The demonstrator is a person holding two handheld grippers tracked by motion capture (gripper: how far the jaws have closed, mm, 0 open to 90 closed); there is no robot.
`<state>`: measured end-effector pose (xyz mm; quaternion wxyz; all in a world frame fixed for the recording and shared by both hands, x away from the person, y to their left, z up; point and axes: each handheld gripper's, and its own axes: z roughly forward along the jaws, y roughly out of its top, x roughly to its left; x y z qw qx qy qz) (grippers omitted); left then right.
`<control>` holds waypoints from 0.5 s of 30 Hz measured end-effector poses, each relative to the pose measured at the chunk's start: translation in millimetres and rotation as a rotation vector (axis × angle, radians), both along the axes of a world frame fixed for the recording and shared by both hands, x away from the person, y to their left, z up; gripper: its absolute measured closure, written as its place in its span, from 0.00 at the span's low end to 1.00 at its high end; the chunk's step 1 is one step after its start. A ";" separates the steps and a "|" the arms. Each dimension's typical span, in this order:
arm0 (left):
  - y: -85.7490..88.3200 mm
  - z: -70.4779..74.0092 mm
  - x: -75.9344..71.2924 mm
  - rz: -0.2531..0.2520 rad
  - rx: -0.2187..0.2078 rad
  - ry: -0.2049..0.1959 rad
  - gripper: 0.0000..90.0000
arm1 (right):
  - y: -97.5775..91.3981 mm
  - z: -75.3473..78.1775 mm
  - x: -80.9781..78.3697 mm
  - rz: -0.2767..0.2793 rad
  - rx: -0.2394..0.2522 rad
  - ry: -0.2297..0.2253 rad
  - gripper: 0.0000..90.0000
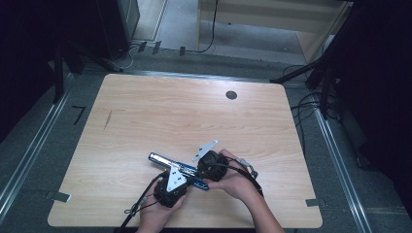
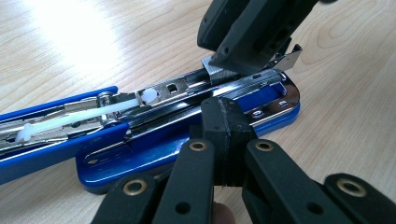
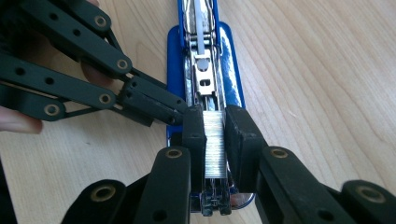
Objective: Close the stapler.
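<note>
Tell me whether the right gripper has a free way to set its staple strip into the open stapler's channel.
Probably yes. The right gripper holds the staple strip right over the stapler channel, which lies open, and the left gripper presses the base from the side, off the channel.

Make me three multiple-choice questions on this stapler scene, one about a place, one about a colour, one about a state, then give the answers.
1. Where does the strip of staples sit?
A. Between the right hand-held gripper's jaws, over the stapler's open channel
B. On the bare table beside the stapler
C. Between the left hand-held gripper's jaws

2. What colour is the stapler's body?
A. Red
B. Blue
C. Green

3. How does the stapler stand?
A. Closed flat
C. Lying upside down
B. Opened, with its metal channel exposed

Answers: 1 A, the right hand-held gripper has the silver strip between its pads above the channel. 2 B, base and top arm are blue plastic. 3 B, the left hand-held gripper view shows the arm swung back and the channel bare.
</note>
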<state>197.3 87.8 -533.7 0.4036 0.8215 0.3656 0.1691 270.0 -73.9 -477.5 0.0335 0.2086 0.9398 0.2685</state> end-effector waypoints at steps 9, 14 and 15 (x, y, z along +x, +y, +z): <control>0.1 0.0 0.0 -0.002 0.001 -0.001 1.00 | -2.0 1.9 -2.5 0.006 -0.010 -0.003 0.89; 0.0 -0.1 0.1 -0.002 0.000 -0.001 1.00 | -1.8 1.7 -2.3 0.008 -0.011 -0.005 0.89; 0.1 0.0 0.0 -0.003 0.001 -0.001 1.00 | -1.8 1.4 -2.2 0.017 -0.010 -0.003 0.89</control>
